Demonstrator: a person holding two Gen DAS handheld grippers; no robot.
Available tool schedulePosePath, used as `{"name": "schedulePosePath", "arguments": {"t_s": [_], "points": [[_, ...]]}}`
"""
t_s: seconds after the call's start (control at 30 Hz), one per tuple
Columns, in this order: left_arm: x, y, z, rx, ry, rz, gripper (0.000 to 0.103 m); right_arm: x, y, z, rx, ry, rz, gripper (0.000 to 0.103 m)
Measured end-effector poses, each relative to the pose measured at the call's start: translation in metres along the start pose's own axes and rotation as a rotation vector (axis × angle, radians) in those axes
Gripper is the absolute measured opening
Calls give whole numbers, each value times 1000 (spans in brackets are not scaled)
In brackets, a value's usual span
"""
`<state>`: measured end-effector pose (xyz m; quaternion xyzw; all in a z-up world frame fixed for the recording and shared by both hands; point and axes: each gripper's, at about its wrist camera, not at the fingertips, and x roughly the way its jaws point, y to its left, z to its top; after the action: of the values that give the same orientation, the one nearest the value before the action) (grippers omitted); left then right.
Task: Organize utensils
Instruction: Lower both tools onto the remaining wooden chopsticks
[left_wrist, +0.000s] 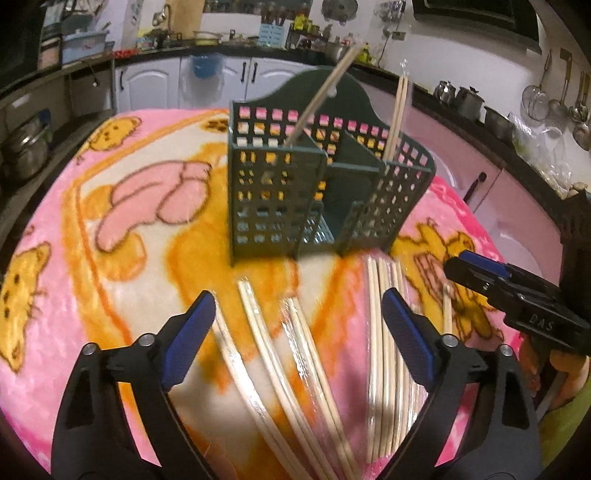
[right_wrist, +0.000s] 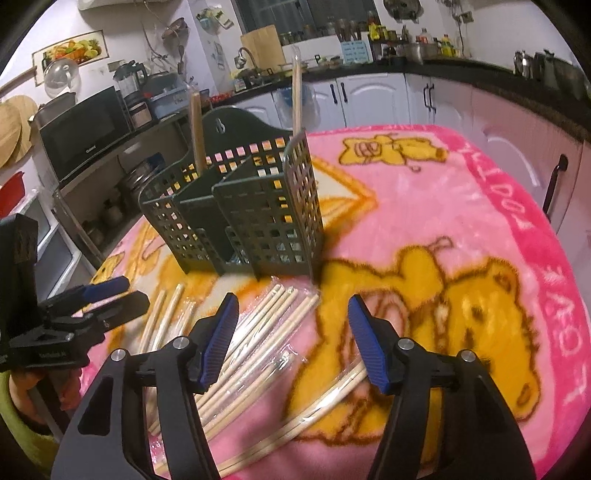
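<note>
From the left wrist we see the green utensil holder (left_wrist: 325, 184) standing upright on the desk, on a pink and orange blanket (left_wrist: 122, 206). One wrapped chopstick pair (left_wrist: 321, 99) leans out of its left compartment and another (left_wrist: 399, 110) stands in its right one. In front of the holder more wrapped chopsticks (left_wrist: 295, 362) lie loose on the blanket. Our left gripper (left_wrist: 299, 339) hangs over these with its fingers (left_wrist: 188, 332) wide apart and nothing clamped. The right gripper (left_wrist: 476, 273) shows to the right of the holder.

From the right wrist the holder (right_wrist: 243, 214) stands ahead, with chopstick pairs upright in its two outer compartments. The loose chopsticks (right_wrist: 258, 332) lie just in front of it. Our right gripper (right_wrist: 293, 339) hovers above them, fingers (right_wrist: 218, 339) apart and gripping nothing. The left gripper (right_wrist: 110, 295) sits left of the holder.
</note>
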<state>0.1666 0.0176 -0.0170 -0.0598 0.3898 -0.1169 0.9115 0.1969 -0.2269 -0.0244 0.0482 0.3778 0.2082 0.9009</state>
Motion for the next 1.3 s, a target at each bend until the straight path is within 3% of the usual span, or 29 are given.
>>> {"name": "schedulePosePath", "arguments": {"t_s": [0.13, 0.3, 0.5, 0.67, 0.73, 1.13, 1.3], "points": [[9, -2, -6, -2, 37, -18, 73, 8, -4, 0, 15, 31, 8, 53], [20, 0, -9, -16, 87, -56, 59, 16, -6, 0, 22, 60, 18, 49], [32, -1, -9, -13, 133, -68, 51, 29, -4, 3, 1, 102, -2, 45], [39, -3, -5, -7, 151, -71, 50, 45, -4, 8, -8, 128, -26, 42], [42, -4, -4, -3, 162, -71, 45, 51, -5, 11, -15, 139, -49, 40], [57, -6, 3, 15, 202, -50, 44, 76, -17, 15, -14, 166, -74, 29], [64, -9, 7, 20, 210, -46, 44, 75, -19, 15, -10, 163, -71, 19]]}}
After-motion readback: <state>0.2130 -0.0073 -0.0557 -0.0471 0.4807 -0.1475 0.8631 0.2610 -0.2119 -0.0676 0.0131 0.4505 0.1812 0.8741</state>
